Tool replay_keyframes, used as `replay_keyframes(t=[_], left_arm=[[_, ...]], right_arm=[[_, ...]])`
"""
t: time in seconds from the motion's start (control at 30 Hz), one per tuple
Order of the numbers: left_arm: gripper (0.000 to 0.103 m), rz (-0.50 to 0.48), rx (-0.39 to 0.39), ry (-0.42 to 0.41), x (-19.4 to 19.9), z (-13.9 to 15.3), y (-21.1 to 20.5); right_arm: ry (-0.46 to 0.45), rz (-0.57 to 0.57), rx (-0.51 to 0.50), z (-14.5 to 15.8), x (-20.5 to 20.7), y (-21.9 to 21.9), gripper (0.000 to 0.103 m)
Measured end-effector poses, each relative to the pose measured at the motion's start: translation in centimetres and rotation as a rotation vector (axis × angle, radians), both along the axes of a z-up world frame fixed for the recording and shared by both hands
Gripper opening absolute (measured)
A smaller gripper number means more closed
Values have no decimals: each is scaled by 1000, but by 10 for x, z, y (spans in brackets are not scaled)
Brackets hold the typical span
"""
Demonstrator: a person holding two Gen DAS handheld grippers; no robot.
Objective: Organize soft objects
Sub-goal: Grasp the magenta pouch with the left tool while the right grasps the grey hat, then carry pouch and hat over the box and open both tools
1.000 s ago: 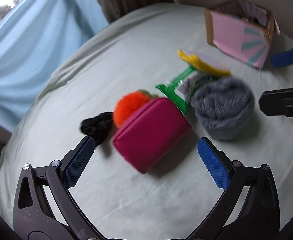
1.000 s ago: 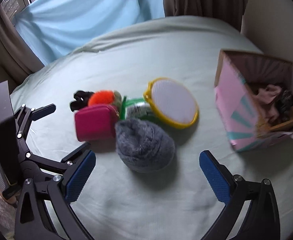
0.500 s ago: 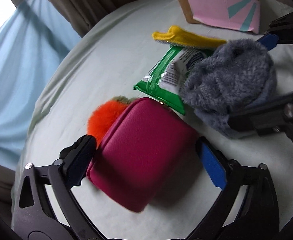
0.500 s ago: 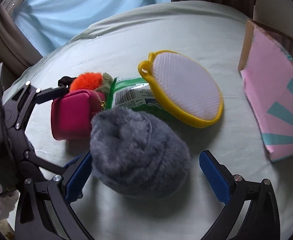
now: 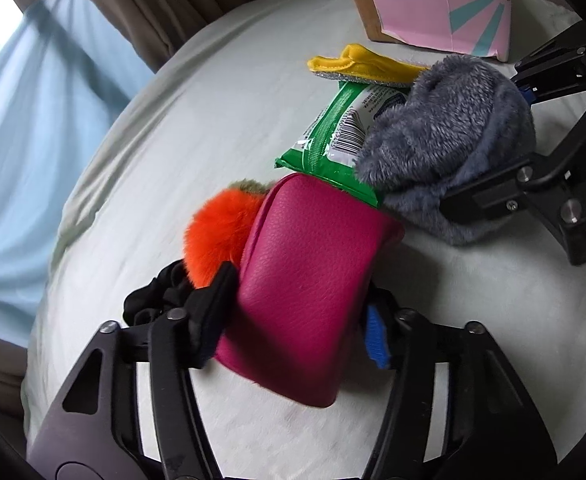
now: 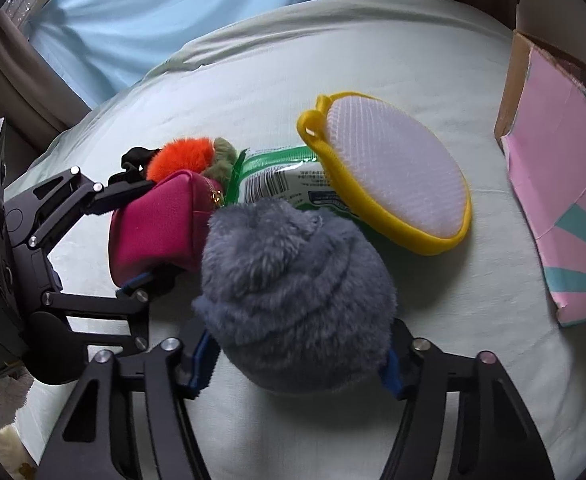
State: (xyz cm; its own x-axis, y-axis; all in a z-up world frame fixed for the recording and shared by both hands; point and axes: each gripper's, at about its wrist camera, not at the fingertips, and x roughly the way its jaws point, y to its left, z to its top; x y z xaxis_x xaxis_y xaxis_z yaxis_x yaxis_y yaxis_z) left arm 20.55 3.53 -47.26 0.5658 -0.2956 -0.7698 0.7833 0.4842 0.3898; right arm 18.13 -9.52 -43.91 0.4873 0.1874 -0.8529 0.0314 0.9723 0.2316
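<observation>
Left wrist view: left gripper at lower centre of frame, jaws closing on the magenta pouch, pouch between them. Long axis of pouch running from lower centre toward upper right, roughly in line with the gripper; short sides met by the pads, near pad dark at the pouch's left flank, blue pad at its right flank. Far end of pouch tucked against the green wipes packet. Orange pom-pom and black scrunchie just beside the pouch at left centre, close to the left pad; risk, as a judgement, of the scrunchie being caught along.

Right wrist view: right gripper at lower centre, jaws closing on the grey fluffy bundle, fur bulging between and over the pads. Bundle directly ahead of the gripper, round, no clear long axis. Bundle overlapping the wipes packet and touching the pouch at its left.

Yellow-rimmed mesh pad beyond the bundle, upper right of centre, resting partly on the packet. Pink box at right edge of frame, well apart from both grips, nearer the right gripper than the left. All items on the pale bed. Likely step: lifting both items clear toward the box.
</observation>
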Motion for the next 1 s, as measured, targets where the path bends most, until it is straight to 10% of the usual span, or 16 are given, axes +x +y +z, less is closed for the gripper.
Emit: replay_keyframes(t=[0.47,1.0], left_arm=[[40,115,-75,54,-2,51,21],[40,311,-203,22,-37,211,11]], right_arm=[[-44,8,-10,49,-13,1,55],[-153,-1,-20,200,-56,-27,55]])
